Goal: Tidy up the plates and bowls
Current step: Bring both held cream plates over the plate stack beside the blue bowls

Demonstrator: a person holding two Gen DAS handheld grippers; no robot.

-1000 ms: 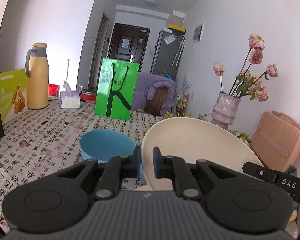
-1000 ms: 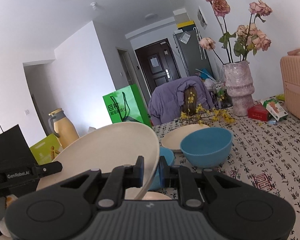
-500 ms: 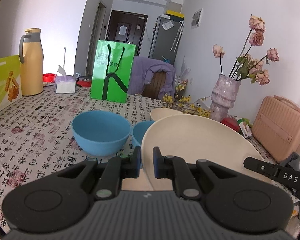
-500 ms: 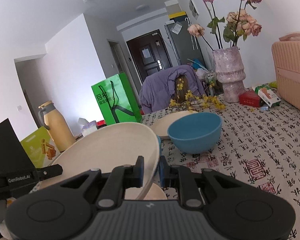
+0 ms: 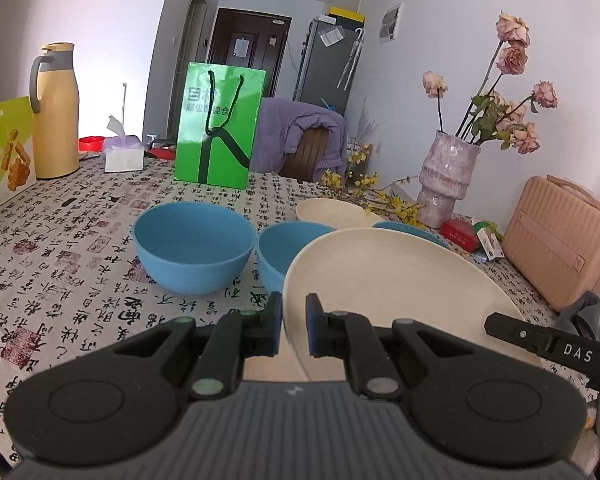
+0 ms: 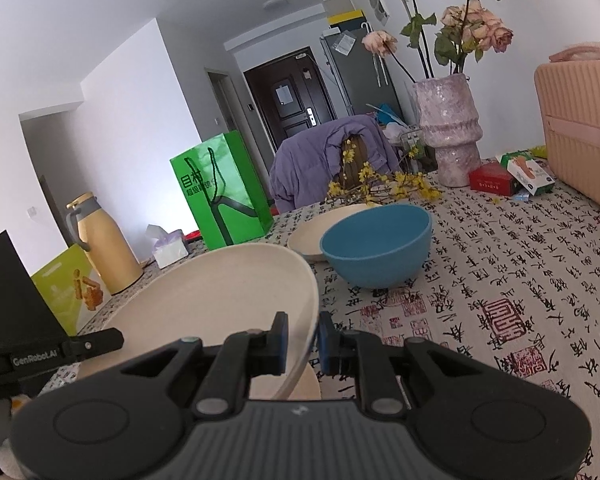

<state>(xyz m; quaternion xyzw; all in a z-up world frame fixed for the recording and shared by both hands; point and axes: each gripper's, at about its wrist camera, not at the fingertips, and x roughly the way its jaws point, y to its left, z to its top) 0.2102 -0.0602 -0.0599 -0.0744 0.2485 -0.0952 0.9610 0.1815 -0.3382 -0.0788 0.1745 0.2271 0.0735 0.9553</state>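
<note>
Both grippers hold one large cream plate (image 5: 396, 280) by opposite rims, above the table. My left gripper (image 5: 293, 330) is shut on its left rim. My right gripper (image 6: 302, 338) is shut on its right rim (image 6: 220, 296). Under the plate a second cream plate (image 6: 306, 384) shows at the near edge. Two blue bowls (image 5: 194, 246) (image 5: 284, 256) sit ahead in the left wrist view, with a third blue bowl's rim (image 5: 410, 231) behind the plate. Another cream plate (image 5: 336, 213) lies farther back. The right wrist view shows one blue bowl (image 6: 376, 244) and that far plate (image 6: 316, 232).
A green paper bag (image 5: 218, 126), a yellow thermos (image 5: 56, 106) and a tissue box (image 5: 123, 154) stand at the back left. A vase of dried roses (image 5: 448, 184), small boxes (image 6: 512, 174) and a pink case (image 5: 560, 244) stand on the right. The tablecloth (image 6: 520, 300) is printed with calligraphy.
Both cameras have tipped downward with the plate held between them, so the table and bowls show more fully. The plate sits lower and nearer the table.
</note>
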